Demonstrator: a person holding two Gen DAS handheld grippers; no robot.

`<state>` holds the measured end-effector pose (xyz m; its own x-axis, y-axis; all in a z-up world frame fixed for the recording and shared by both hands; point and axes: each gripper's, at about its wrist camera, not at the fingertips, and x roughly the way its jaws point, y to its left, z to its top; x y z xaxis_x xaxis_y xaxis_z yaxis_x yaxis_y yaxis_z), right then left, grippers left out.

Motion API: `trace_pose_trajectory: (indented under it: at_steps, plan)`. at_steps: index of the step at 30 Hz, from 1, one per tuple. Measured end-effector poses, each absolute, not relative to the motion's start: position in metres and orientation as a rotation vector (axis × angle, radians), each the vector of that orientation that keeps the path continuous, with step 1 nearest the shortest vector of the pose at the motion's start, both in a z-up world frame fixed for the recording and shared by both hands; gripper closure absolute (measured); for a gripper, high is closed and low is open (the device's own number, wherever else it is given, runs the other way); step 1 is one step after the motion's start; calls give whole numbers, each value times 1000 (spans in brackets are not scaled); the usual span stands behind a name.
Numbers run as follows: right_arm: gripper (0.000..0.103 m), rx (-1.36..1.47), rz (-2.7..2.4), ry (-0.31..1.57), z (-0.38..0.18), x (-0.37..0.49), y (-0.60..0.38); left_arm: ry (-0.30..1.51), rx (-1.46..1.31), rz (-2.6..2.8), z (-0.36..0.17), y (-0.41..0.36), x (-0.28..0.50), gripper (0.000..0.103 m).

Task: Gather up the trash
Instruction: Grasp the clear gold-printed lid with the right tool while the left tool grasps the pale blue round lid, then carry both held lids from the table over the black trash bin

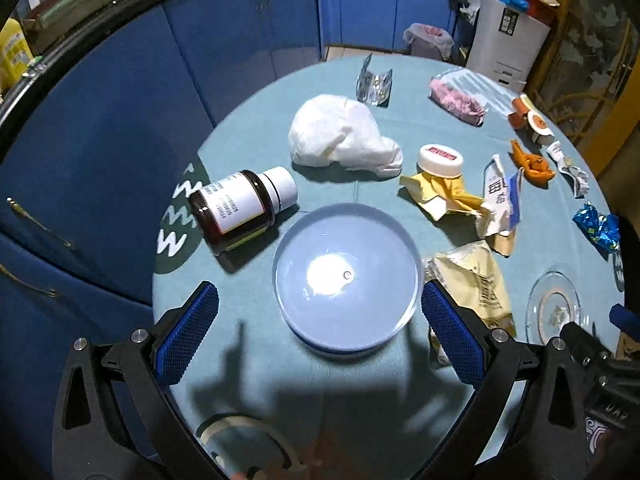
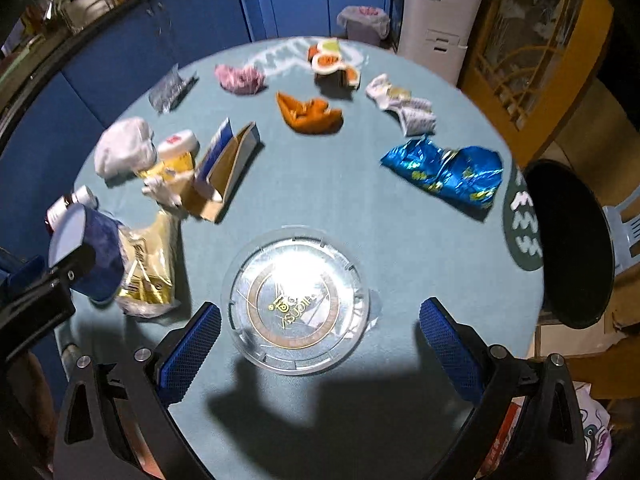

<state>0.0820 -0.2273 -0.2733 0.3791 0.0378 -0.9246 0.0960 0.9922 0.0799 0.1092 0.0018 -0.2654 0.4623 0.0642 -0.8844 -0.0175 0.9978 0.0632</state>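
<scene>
Trash lies scattered on a round teal table [image 2: 328, 200]. My left gripper [image 1: 320, 334] is open, its blue pads either side of a pale blue round tub [image 1: 348, 276] and not touching it. Around the tub lie a brown pill bottle [image 1: 240, 208], a white crumpled bag [image 1: 340, 136], a yellow wrapper [image 1: 440, 196] and a beige packet [image 1: 476, 284]. My right gripper [image 2: 320, 340] is open just short of a clear plastic lid [image 2: 296, 300] with gold print. Further off are a blue foil wrapper [image 2: 448, 172], orange peel [image 2: 312, 114] and a torn carton [image 2: 228, 168].
A black round bin [image 2: 568, 244] stands off the table's right edge. On the floor behind the table are a lined waste basket [image 2: 362, 22] and a white appliance [image 2: 436, 16]. Blue cabinets [image 1: 120, 120] curve round the left. A blister pack [image 1: 374, 84] and a pink wrapper [image 1: 456, 102] lie at the far side.
</scene>
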Motion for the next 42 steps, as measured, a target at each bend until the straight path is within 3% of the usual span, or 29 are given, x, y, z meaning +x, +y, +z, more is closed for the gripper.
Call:
trace_pose_trajectory:
  at_steps: [27,33,35,42]
  plan:
    - [6,54,-8,1282,-298,109,-198,1167,4,56,-296,13,146,3]
    - [8,65,-9,1266,-299,111,-201,1171,-18,40,-299,18,143,12]
    - [17,55,-11,1242,-297,106,-202,1158,-13,36,-297,16,141,22]
    - [18,30,5,1172,-283,97,-195,1144,-34,31,-290,17,133,23]
